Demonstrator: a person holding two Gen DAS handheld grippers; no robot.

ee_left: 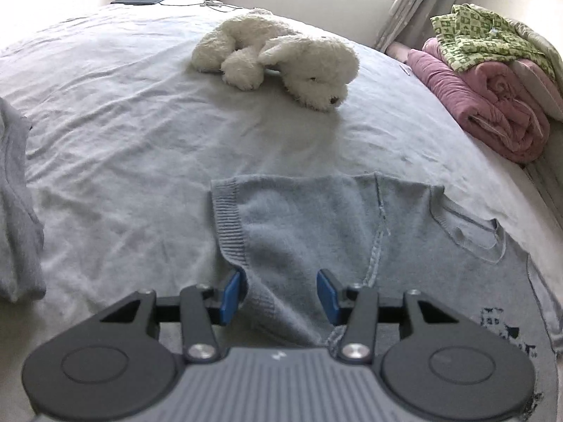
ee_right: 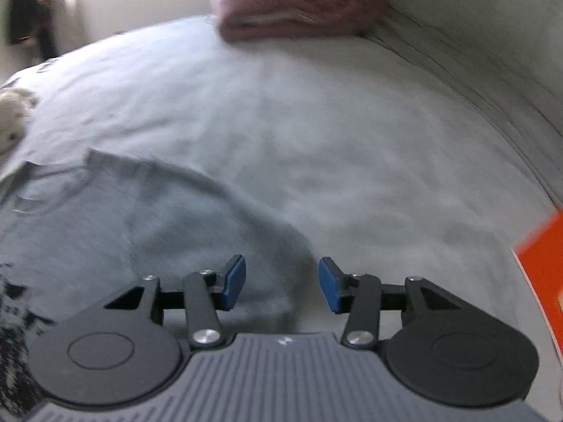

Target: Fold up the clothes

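The left tool (ee_left: 279,295) has its blue pads spread apart, straddling a fold of the light blue knit sweater (ee_left: 309,225) near its ribbed hem; the pads do not clamp the cloth. The right tool (ee_right: 281,283) is likewise spread apart, its left pad over the sweater's edge and its right pad over bare sheet (this view is blurred). The sweater lies partly folded on the bed (ee_left: 123,133), neckline toward the right and a dark print near its lower right. The bed's pale, wrinkled sheet runs back toward a bright window and curtains (ee_left: 415,3). A white plush dog (ee_left: 281,59) lies beyond the sweater, well apart from it. A grey garment (ee_left: 17,218) sits at the left edge. Rolled pink bedding (ee_left: 492,105) with a green patterned cloth (ee_left: 475,35) on top lies at the right. An orange object (ee_right: 542,267) shows at the right edge.
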